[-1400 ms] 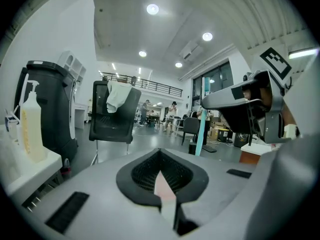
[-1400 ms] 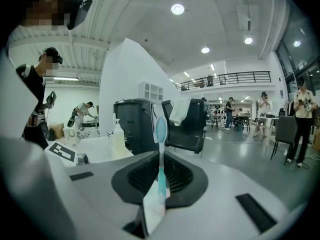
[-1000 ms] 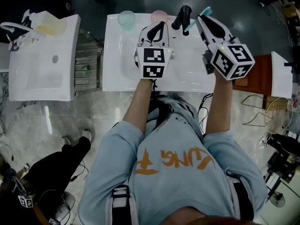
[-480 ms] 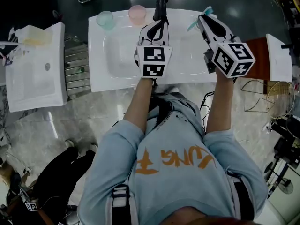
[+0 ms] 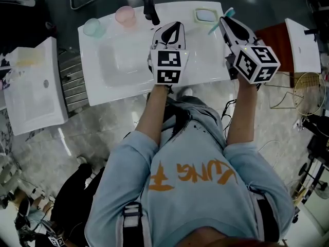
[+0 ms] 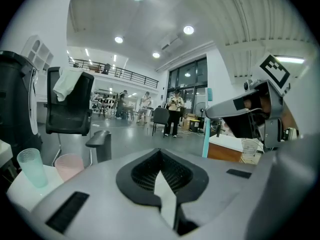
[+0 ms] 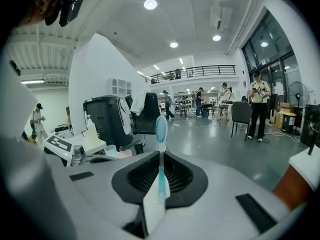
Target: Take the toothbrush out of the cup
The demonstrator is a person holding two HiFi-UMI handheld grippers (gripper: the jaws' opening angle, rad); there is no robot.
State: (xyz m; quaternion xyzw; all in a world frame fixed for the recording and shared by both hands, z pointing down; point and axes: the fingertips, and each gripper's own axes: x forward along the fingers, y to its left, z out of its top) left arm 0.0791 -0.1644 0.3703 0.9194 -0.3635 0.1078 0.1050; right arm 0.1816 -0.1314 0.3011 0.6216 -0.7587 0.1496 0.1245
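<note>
My right gripper is shut on a teal toothbrush. It holds the brush over the right end of the white sink counter. In the right gripper view the toothbrush stands upright between the jaws, bristle head up. My left gripper hangs over the counter's middle, shut with nothing in it. A pale green cup and a pink cup stand at the counter's far left corner. Both the green cup and the pink cup show no brush in them.
A black faucet stands behind the basin and a small soap dish sits at the back right. A second white sink stands to the left. A brown cabinet and a wire basket are at the right.
Both grippers, the right one still holding the toothbrush, have shifted rightward along the counter, away from the cups. The faucet now lies left of the left gripper.
</note>
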